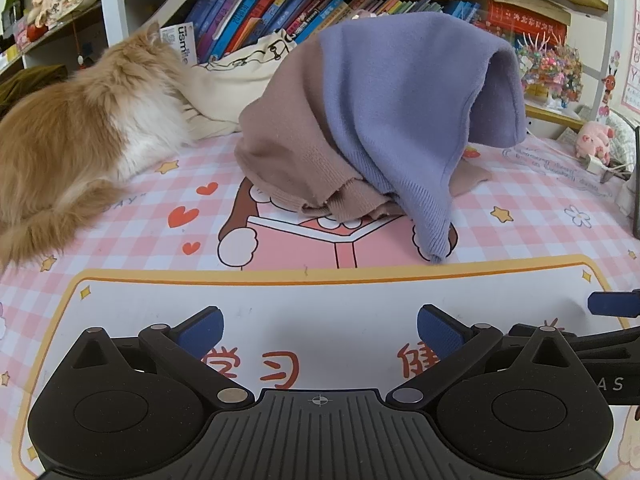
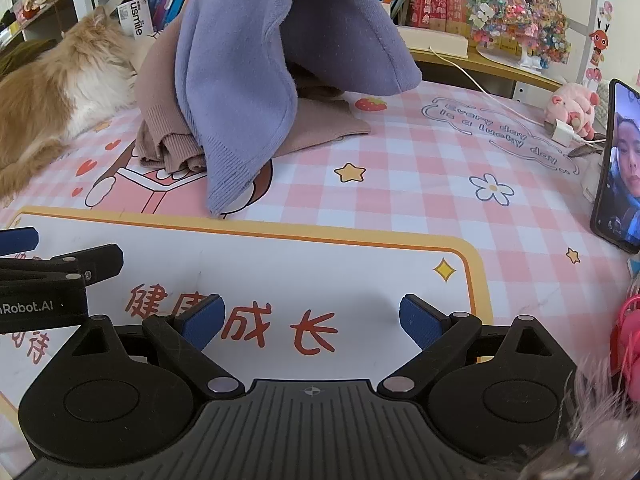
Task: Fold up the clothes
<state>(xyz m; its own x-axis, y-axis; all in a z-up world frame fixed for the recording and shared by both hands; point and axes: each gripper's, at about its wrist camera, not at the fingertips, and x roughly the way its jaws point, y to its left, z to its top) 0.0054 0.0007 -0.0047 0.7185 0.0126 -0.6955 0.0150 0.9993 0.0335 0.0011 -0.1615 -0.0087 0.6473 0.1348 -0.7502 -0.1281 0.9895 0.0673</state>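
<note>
Clothes, a purple sweater draped over a brown one, sit heaped mid-table beside the cat; my left gripper and right gripper hover spread wide, holding nothing.

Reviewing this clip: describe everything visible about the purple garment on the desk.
The purple garment is a soft, fleecy knit with a ribbed cuff or hem at its low end, which touches the desk mat. It is unfolded, draped in a tall tent over a heaped tan knit, its right side arching out with a hollow beneath. It sits mid-desk, in front of the books, right of the cat. Both the left gripper and right gripper are open, well short of it.
</note>
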